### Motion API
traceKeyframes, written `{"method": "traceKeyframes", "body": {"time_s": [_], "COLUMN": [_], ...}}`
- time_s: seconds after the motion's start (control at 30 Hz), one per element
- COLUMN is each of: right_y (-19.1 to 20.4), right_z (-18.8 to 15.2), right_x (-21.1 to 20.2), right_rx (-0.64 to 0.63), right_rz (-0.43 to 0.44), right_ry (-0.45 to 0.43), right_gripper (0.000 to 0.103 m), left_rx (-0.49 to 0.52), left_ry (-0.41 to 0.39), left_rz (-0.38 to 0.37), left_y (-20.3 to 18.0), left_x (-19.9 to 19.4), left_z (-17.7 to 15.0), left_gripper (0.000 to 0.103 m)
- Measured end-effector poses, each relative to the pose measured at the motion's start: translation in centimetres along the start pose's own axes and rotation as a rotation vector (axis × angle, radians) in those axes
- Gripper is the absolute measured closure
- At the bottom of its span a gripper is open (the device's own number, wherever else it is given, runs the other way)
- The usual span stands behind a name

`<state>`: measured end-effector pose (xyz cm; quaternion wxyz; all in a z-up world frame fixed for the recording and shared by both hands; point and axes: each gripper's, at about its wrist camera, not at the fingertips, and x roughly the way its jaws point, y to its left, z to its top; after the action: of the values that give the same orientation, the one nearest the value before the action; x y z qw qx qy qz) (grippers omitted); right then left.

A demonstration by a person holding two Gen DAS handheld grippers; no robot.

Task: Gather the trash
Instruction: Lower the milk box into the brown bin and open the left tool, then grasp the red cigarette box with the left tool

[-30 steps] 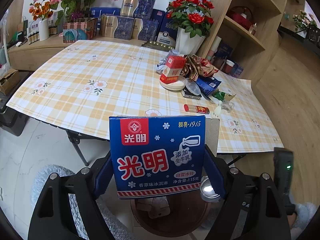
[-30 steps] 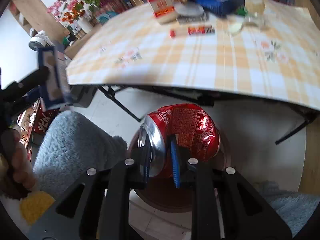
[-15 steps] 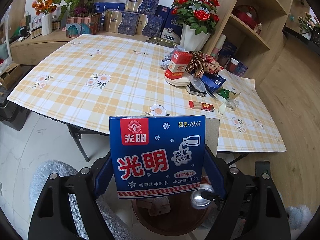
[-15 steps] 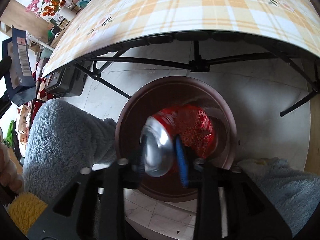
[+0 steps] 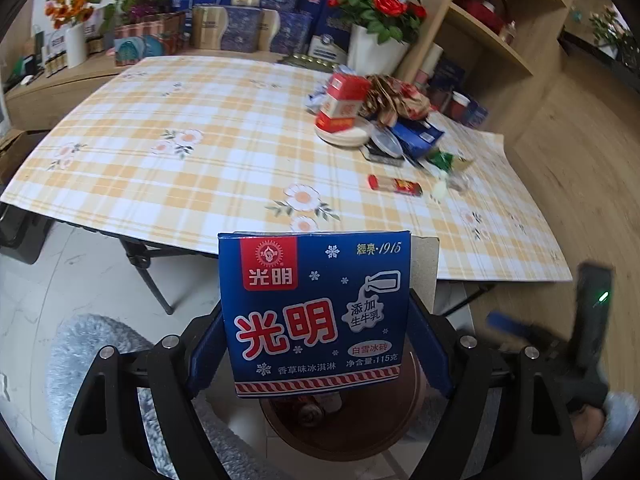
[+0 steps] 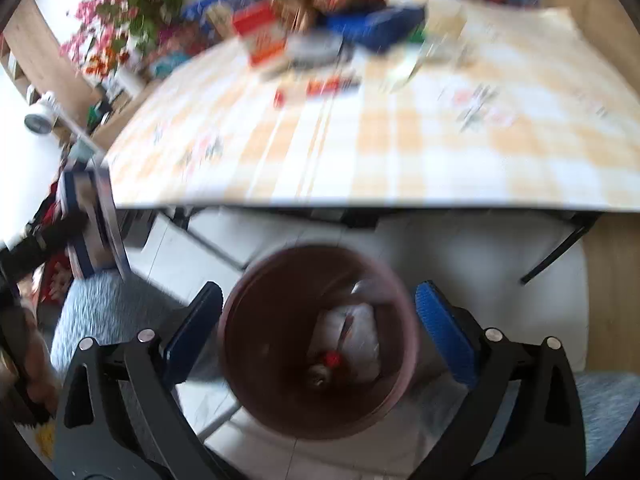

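- Carton (image 5: 316, 312) sits clamped between the blue pads of the left hand-held gripper (image 5: 318, 344), upright, printed face to the camera, its broad face spanning pad to pad.
- Bin (image 5: 340, 420) lies directly below and just beyond the carton in the left wrist view; the carton hides most of its mouth. Judged: next move is a short lowering or a plain release over the rim.
- Left hand is the loaded one, so it is the one that matters for the drop.
- Right hand-held gripper (image 6: 318, 332) has its jaws opening wide, nothing between the pads; it hangs over the brown bin (image 6: 240, 360), which already holds white crumpled stuff and a red-and-silver bit that may be a can; too blurred to say.
- Carton look: blue box, red logo block, white and red Chinese print, snowflakes, milk bottle drawing, grey cardboard flap showing behind its right edge. Flat, light, probably empty.
- More trash (image 5: 372, 120) is piled on the far right of the desk (image 5: 200, 168): red box, wrappers, blue packet, small red tube nearer.
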<state>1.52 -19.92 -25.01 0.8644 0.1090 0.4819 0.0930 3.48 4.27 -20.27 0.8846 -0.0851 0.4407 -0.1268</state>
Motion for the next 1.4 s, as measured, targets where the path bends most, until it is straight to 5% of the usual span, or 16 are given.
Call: {"method": "traceKeyframes", "body": {"time_s": [0.4, 0.87, 1.4], "right_y": [-1.9, -3.4, -3.6], "right_z": [3.3, 3.0, 2.7], "right_x": [-6.4, -7.0, -6.3], "right_rx": [0.022, 0.082, 0.088], "right_rz": [-0.132, -0.151, -0.169], "right_ry": [-0.273, -0.275, -0.255], "right_gripper": [0.006, 0.006, 0.006], "left_rx": [0.092, 0.213, 0.132], "left_ry": [0.113, 0.265, 0.228], "left_rz": [-0.051, -0.069, -0.073], "left_y": [-2.1, -4.6, -3.1], "left_x": [2.5, 5.6, 4.9], "left_z": [-1.1, -2.7, -2.1], "left_gripper": [0.024, 0.02, 0.013]}}
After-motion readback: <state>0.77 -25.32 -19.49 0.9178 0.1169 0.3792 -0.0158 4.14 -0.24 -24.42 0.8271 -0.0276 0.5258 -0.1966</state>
